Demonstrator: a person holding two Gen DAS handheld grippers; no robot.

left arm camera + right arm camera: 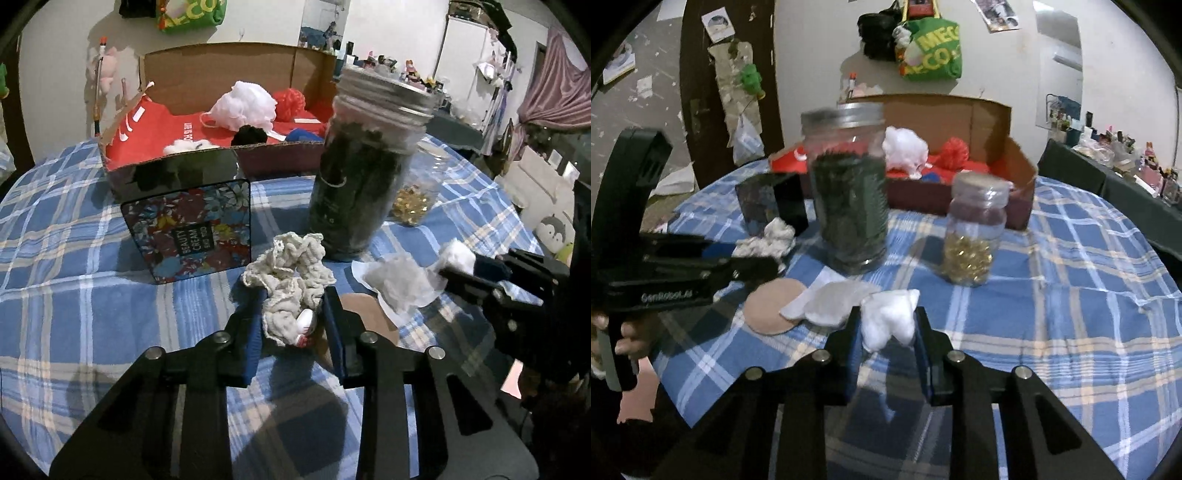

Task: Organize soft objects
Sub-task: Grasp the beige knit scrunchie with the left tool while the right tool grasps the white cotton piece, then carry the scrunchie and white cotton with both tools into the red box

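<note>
Two soft lumps, crocheted cloth and fluffy cotton, between fingers.

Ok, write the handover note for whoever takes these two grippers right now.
Left gripper: shut on the crumpled crochet cloth, which still touches the plaid tablecloth.
Right gripper: shut on the white cotton wad, also low over the table.
Cardboard box at the back already holds a white mesh puff, a red puff and other soft items.
Still on the table: a flat white pad and a tan round pad, just in front of the dark-filled jar.
Left to do: probably carry both held pieces to the box, then collect the pads.
</note>
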